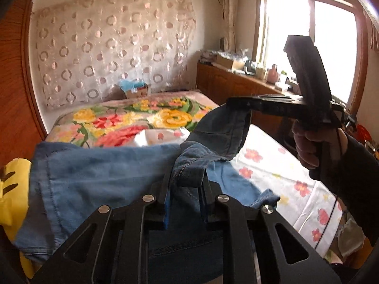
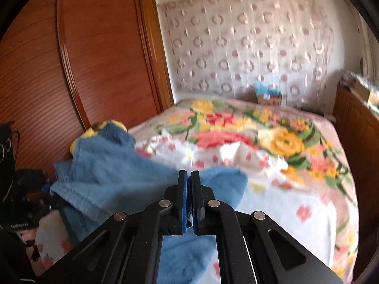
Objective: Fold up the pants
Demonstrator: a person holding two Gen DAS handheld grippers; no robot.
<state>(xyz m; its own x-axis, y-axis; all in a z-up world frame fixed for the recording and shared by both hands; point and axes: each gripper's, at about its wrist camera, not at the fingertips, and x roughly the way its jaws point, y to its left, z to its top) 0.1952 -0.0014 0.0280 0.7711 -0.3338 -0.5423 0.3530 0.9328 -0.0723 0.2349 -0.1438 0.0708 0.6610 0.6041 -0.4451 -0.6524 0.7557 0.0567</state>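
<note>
Blue denim pants (image 1: 99,177) hang lifted over the bed, spread leftward. My left gripper (image 1: 187,177) is shut on a bunched part of the waistband. My right gripper (image 1: 231,104) shows in the left wrist view at the upper right, side on, shut on another part of the waistband (image 1: 225,130), which droops from it. In the right wrist view my right gripper (image 2: 189,177) has its blue pads pressed nearly together on a thin edge of the pants (image 2: 113,177). The cloth between the pads is mostly hidden.
The bed has a white flowered sheet (image 1: 272,165) and a bright floral blanket (image 2: 279,139) behind. A wooden wardrobe (image 2: 78,71) stands left. A yellow object (image 1: 14,189) lies at the left. A cluttered wooden cabinet (image 1: 236,80) runs under the window.
</note>
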